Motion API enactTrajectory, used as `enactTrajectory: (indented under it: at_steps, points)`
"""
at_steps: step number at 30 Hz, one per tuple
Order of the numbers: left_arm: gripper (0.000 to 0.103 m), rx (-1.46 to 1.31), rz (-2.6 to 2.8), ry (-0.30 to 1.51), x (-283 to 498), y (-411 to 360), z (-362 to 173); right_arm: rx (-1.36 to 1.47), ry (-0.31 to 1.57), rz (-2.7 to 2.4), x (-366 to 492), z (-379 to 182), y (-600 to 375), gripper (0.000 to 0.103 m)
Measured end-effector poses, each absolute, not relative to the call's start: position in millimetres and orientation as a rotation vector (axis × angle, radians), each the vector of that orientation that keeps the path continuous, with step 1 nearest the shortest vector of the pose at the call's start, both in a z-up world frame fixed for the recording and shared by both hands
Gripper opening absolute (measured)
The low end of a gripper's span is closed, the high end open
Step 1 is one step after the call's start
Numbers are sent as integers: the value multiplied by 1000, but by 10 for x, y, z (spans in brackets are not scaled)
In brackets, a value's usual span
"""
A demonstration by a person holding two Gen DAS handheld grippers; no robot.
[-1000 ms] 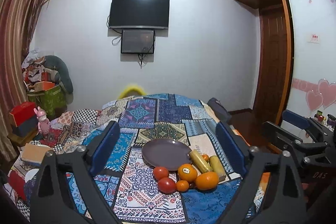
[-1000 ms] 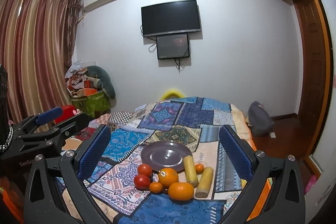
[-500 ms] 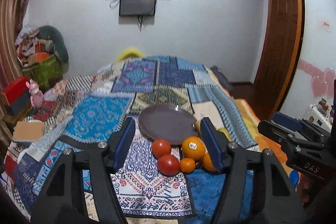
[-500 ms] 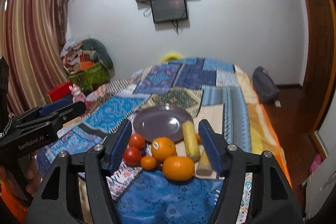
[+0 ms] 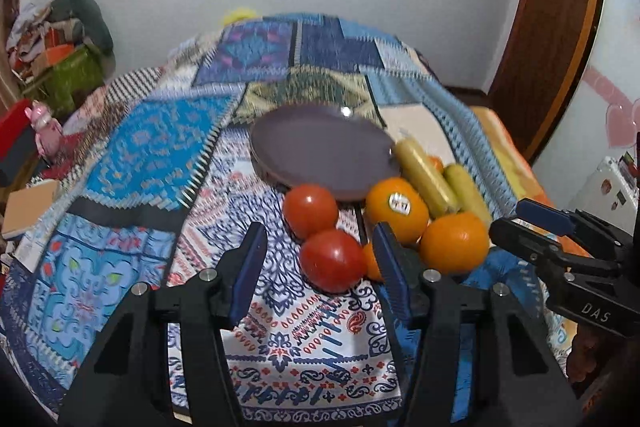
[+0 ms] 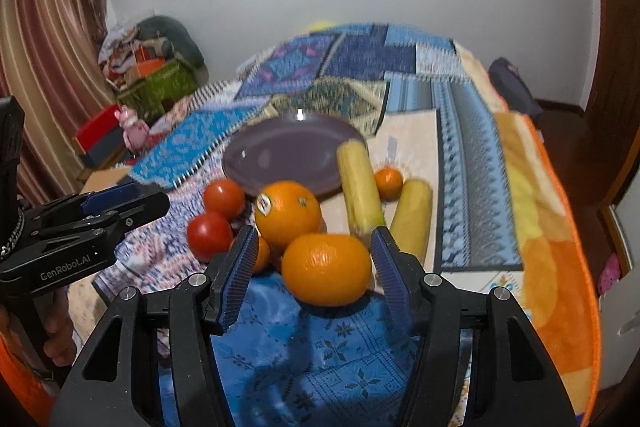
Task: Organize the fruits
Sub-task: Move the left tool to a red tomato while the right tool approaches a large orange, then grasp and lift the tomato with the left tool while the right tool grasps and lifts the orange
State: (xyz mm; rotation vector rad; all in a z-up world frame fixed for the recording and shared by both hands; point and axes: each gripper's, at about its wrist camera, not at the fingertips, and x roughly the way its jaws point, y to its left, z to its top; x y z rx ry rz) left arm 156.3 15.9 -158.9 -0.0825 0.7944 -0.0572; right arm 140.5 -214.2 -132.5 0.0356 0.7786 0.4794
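A purple plate (image 5: 320,147) lies on the patchwork bedspread with fruit piled at its near edge. My left gripper (image 5: 320,247) is closing. The nearer of two red tomatoes (image 5: 332,263) shows between its blue pads, untouched, and the other tomato (image 5: 310,211) sits just behind. My right gripper (image 6: 314,247) is closing too, with a plain orange (image 6: 326,269) framed between its pads and a gap still on the left side. Behind that are a stickered orange (image 6: 288,215), two yellow cylindrical pieces (image 6: 360,187) and a small mandarin (image 6: 388,182).
The bedspread (image 5: 160,155) covers the whole bed, and an orange blanket (image 6: 548,247) hangs at its right edge. A green box with clutter (image 6: 160,83), a red box (image 5: 12,131) and a pink toy (image 5: 44,127) stand left of the bed. A wooden door (image 5: 560,27) is on the right.
Both grippers have come down and tipped forward toward the fruit pile, which now fills the views. Both pairs of jaws have narrowed from wide open to about fruit width.
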Motion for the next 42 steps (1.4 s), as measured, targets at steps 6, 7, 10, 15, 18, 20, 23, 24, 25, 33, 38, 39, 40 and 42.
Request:
enactTrajectory:
  at_steps: [6, 7, 10, 15, 18, 20, 23, 24, 25, 33, 38, 39, 40, 42]
  points:
    - [55, -100, -76, 859, 1689, 162, -1820, 28, 847, 495, 1496, -1519, -2096, 55]
    - [55, -104, -79, 868, 1710, 164, -1853, 27, 853, 496, 1525, -1534, -2079, 55]
    - [55, -114, -87, 888, 1760, 156, -1929, 20, 868, 489, 1564, -1589, -2060, 57]
    - [55, -126, -109, 918, 1832, 115, -2041, 1, 874, 476, 1603, -1626, -2072, 58]
    - [55, -125, -110, 936, 1869, 85, -2115, 5, 895, 476, 1636, -1671, -2072, 63]
    - [55, -138, -114, 933, 1873, 98, -2122, 17, 916, 481, 1654, -1714, -2073, 66]
    - [56, -159, -123, 938, 1891, 124, -2133, 10, 930, 482, 1676, -1753, -2045, 69]
    - [56, -164, -126, 939, 1894, 130, -2137, 2, 932, 481, 1686, -1759, -2036, 69]
    - [56, -167, -127, 939, 1895, 135, -2140, -11, 933, 478, 1687, -1767, -2019, 70]
    - [52, -182, -139, 941, 1907, 148, -2140, -51, 932, 464, 1721, -1801, -1996, 68]
    - [52, -169, -124, 934, 1847, 158, -2063, -16, 945, 469, 1720, -1777, -2035, 67]
    - [52, -168, -122, 929, 1829, 165, -2043, -12, 945, 469, 1709, -1772, -2031, 67]
    - [52, -165, -118, 922, 1808, 175, -2015, -10, 943, 471, 1698, -1761, -2041, 67]
    - [52, -160, -109, 906, 1767, 196, -1944, -12, 933, 470, 1659, -1736, -2034, 67]
